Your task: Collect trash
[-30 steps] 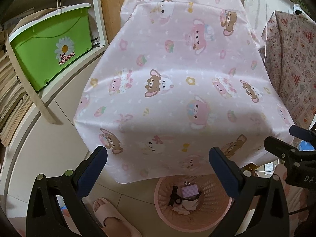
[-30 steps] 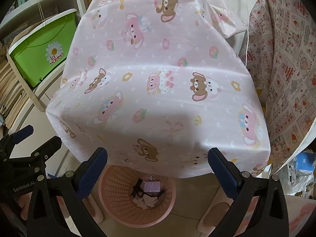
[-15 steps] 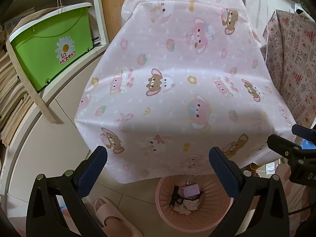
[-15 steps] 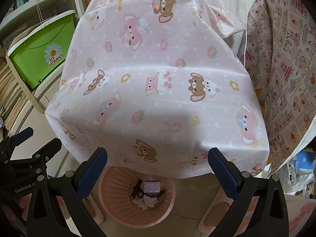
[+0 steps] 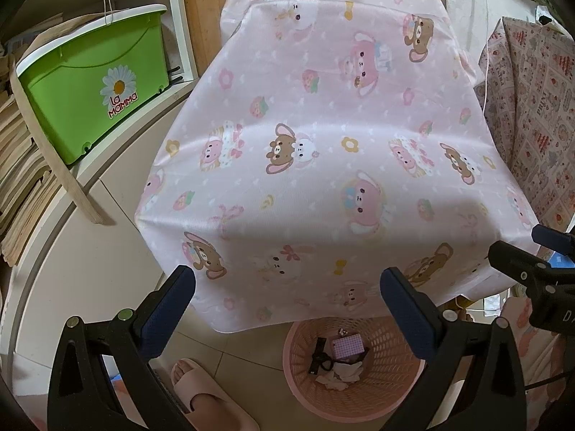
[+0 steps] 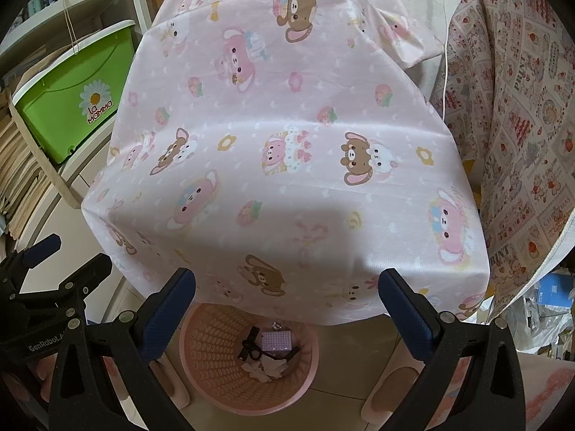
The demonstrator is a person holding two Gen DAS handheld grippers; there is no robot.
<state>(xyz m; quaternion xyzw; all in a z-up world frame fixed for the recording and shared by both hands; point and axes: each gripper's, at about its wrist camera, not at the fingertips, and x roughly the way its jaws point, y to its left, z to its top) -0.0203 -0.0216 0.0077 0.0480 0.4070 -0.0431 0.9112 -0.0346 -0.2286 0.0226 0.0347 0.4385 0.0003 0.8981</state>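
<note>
Left gripper (image 5: 287, 298) wide open, empty; right gripper (image 6: 286, 296) wide open, empty; pink basket (image 6: 201, 366) at bottom centre, just below fingertips, holding lilac box (image 6: 276, 339), black scrap, white tissue.

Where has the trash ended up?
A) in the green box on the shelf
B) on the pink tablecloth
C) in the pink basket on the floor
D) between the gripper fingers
C: the small checked box, black scrap and crumpled tissue lie inside the pink basket; the tablecloth is bare.

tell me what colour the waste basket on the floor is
Pink basket, clearest in the right wrist view.
</note>
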